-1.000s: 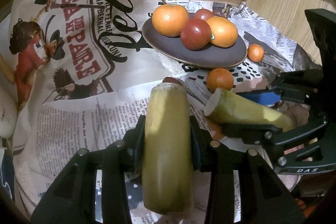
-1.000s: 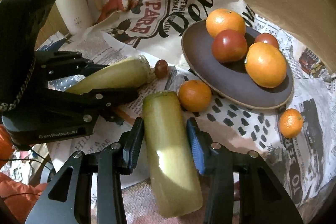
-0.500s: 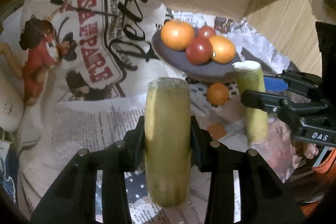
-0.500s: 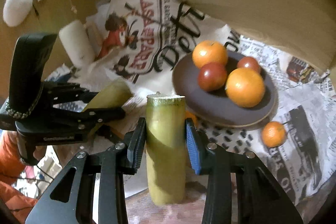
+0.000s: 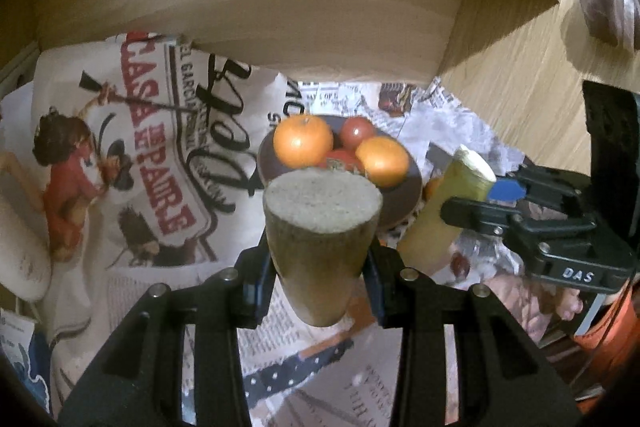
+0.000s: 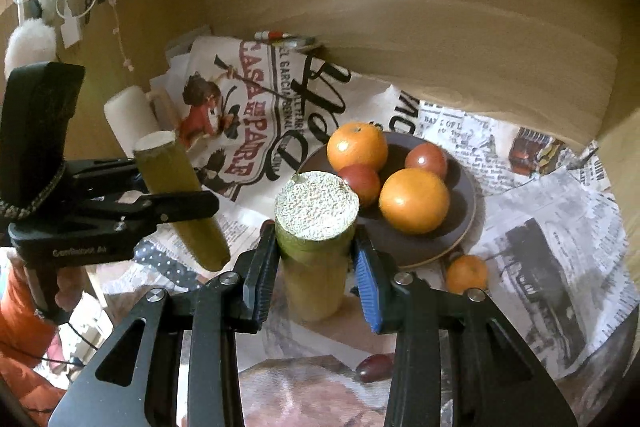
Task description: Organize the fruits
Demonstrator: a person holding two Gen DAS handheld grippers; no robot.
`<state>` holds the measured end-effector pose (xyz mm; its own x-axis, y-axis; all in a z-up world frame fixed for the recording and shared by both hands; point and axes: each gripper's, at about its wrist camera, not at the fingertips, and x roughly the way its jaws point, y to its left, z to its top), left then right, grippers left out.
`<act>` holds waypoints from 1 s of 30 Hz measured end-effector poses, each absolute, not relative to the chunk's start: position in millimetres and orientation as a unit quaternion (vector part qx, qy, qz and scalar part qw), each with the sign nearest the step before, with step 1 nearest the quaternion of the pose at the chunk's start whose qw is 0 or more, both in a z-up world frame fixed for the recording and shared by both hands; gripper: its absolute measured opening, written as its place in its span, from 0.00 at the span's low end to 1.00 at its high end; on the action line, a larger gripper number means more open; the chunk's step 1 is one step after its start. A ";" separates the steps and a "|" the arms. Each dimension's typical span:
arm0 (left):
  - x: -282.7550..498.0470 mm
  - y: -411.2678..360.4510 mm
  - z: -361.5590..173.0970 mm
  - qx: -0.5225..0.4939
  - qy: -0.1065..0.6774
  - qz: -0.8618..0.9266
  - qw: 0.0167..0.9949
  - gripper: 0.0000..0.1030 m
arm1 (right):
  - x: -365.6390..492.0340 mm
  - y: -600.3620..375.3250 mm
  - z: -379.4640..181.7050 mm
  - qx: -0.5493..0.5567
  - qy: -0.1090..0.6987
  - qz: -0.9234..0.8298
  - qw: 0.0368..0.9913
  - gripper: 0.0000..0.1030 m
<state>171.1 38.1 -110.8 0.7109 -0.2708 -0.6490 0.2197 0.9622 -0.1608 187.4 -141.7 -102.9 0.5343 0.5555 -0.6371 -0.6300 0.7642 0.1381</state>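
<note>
My left tongs point(image 5: 322, 267) clamp one green cane piece point(image 5: 322, 227), right tongs point(image 6: 316, 267) clamp another cane piece point(image 6: 314, 239); both held upright above the newspaper-covered desk point(image 6: 552, 227), near the fruit plate point(image 6: 460, 227).

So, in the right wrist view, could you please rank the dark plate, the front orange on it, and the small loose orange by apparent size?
1. dark plate
2. front orange, on the plate
3. small loose orange, on the newspaper beside the plate; it lies nearer the camera yet looks smaller, so this ranking seems safe.
</note>
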 end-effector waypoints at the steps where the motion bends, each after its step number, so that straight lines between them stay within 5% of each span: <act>1: 173.3 37.4 -109.4 -0.038 0.354 -0.133 0.925 0.38 | 187.4 -143.6 -100.4 -0.053 0.340 0.338 0.876 0.32; 30: 277.1 32.4 -121.5 -0.032 0.373 -0.104 0.921 0.38 | 285.9 -177.3 -95.6 -0.089 0.336 0.234 0.908 0.32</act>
<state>277.1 32.4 -121.5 0.6998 -0.2164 -0.6807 0.1686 0.9761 -0.1370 285.9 -177.3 -95.6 0.6647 0.3659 -0.6513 -0.4857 0.8741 -0.0046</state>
